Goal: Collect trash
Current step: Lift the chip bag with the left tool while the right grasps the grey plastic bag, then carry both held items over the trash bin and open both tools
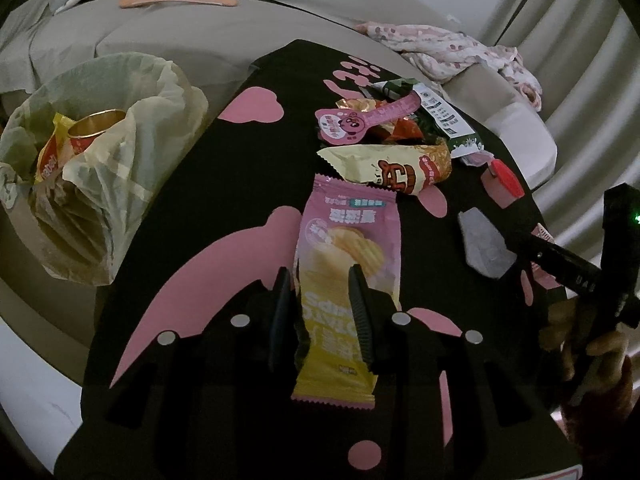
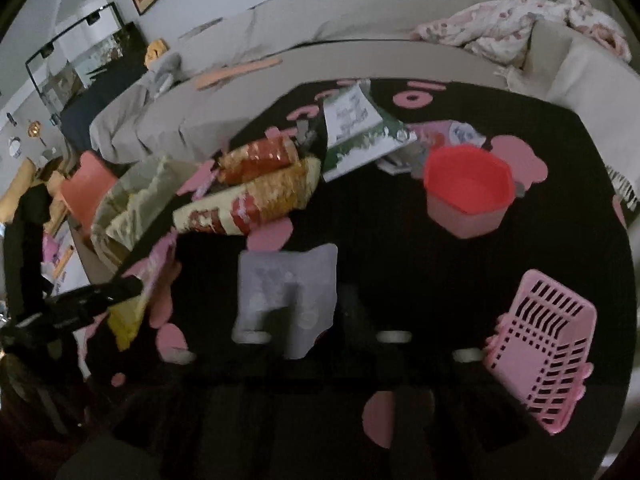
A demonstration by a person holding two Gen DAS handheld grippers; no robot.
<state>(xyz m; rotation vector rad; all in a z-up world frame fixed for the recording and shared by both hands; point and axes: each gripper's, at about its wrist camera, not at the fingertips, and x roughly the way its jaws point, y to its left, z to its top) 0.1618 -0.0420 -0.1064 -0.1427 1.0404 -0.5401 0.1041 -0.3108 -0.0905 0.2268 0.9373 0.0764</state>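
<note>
A pink and yellow chip bag [image 1: 346, 256] lies on the black table [image 1: 192, 240], and my left gripper [image 1: 322, 316] has a finger on each side of its lower half, jaws partly open. Behind it lie a yellow and red wrapper [image 1: 394, 164], a pink wrapper [image 1: 360, 120] and a green and white wrapper [image 1: 444, 116]. A grey wrapper [image 2: 286, 292] lies under my right gripper [image 2: 320, 316], whose fingers are dark and blurred; the jaws look spread. The bin with a pale liner [image 1: 92, 160] stands left of the table and holds trash.
A red and pink cup [image 2: 468, 192] and a pink slotted basket [image 2: 544, 352] stand on the table's right side. A beige sofa [image 1: 200, 28] with a patterned blanket [image 1: 452, 52] curves behind the table. An orange chair [image 2: 86, 188] stands at the left.
</note>
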